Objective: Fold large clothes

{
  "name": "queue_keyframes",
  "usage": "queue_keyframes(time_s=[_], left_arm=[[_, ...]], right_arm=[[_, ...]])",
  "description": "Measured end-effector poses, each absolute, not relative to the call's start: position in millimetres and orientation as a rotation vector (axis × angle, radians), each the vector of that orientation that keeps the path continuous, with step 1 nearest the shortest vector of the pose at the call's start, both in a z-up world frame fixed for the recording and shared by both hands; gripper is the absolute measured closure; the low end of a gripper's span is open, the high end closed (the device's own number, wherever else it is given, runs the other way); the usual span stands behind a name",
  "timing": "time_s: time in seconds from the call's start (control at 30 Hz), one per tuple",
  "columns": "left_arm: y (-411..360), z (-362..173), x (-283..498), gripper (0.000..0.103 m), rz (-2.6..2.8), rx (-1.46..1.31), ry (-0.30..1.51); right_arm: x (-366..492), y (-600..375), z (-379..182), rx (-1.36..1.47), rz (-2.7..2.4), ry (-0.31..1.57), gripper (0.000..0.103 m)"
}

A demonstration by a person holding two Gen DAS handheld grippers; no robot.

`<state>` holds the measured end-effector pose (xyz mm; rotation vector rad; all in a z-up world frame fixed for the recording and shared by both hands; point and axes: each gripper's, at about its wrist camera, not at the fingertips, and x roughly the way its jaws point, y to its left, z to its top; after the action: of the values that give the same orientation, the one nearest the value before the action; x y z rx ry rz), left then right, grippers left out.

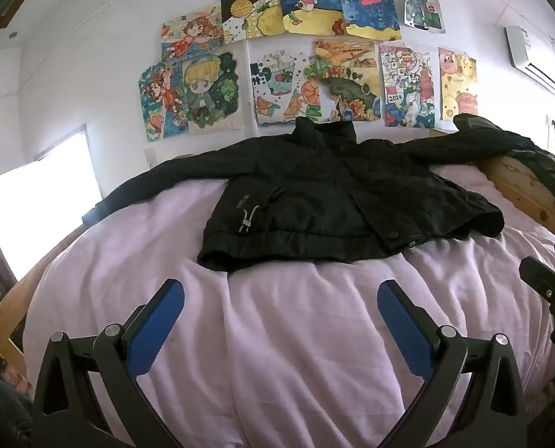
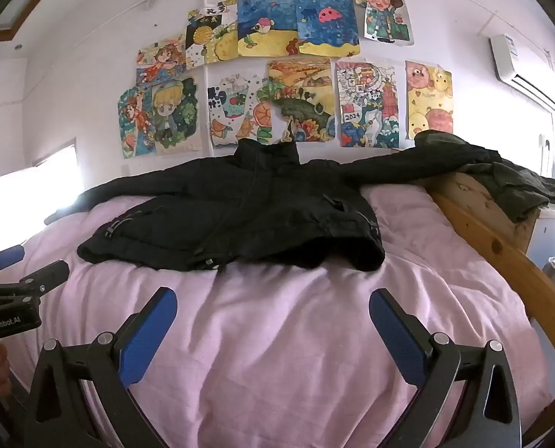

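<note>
A black jacket (image 1: 329, 201) lies spread flat and front up on the pink bed cover (image 1: 296, 336), unfolded. Its collar stands toward the wall, both sleeves stretch out sideways, one reaching onto the wooden bed frame (image 2: 479, 216). The hem is rumpled.

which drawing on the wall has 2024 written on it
The drawing second from the right in the lower row, a white and red building scene; "2024" sits at its lower left.
</note>
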<state>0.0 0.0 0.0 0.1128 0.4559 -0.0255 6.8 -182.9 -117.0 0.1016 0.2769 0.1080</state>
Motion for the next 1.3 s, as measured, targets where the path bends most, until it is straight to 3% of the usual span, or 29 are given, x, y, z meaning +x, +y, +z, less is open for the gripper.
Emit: queue_keyframes(time_s=[1.3], left_arm=[[0.4, 0.1, 0.0, 0.001, -0.025, 0.112, 0.465]], right_arm=[[7.5, -184.2, -120.9, 0.109, 0.099, 0.283, 0.000]])
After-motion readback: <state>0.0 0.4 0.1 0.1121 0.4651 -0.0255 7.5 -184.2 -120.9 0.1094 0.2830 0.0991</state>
